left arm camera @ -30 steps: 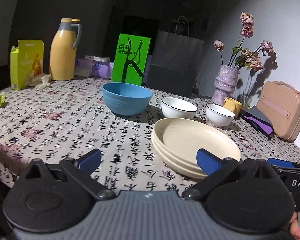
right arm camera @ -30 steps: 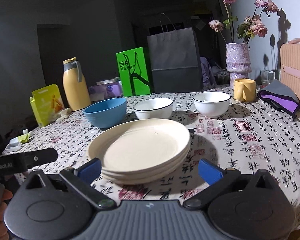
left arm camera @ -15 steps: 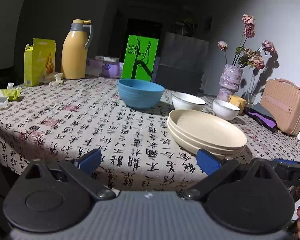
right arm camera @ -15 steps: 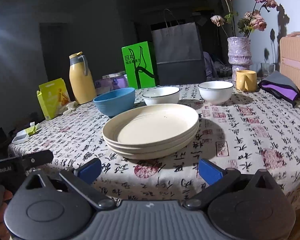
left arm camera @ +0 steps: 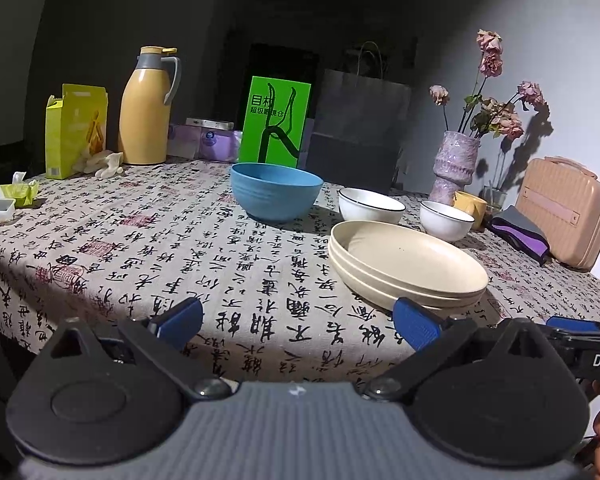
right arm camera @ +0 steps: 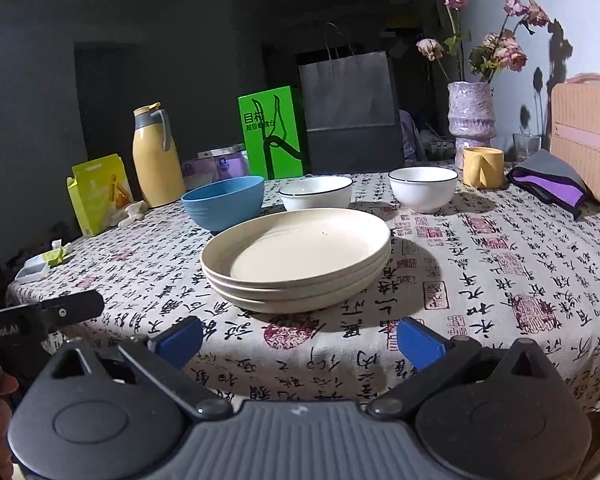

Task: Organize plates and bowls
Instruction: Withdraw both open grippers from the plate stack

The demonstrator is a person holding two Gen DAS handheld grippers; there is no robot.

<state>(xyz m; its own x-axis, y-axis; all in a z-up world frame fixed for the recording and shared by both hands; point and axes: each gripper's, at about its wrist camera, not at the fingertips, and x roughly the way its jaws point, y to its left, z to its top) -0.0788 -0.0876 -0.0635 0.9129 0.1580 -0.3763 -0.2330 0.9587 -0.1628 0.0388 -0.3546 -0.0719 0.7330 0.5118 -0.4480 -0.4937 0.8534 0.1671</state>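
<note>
A stack of cream plates (right arm camera: 296,258) sits on the table (right arm camera: 500,280), which has a cloth with black writing on it. In the right wrist view the stack is at 12 o'clock, close to the right gripper (right arm camera: 300,340). That gripper is wide open and holds nothing. Its blue pads are apart, near the table's front edge.

The left gripper (left arm camera: 298,320) is wide open too and holds nothing. From it, the plates lie at about 1 o'clock.

Behind the plates stand three bowls in a row. The blue bowl (left arm camera: 277,196) is at 11 o'clock from the stack in the right wrist view. The wide white bowl (right arm camera: 316,198) is at 12 o'clock. The small white bowl (right arm camera: 423,189) is at 1 o'clock. The bowls do not touch each other.

A yellow mug (right arm camera: 482,167) stands just beside the small white bowl.
</note>
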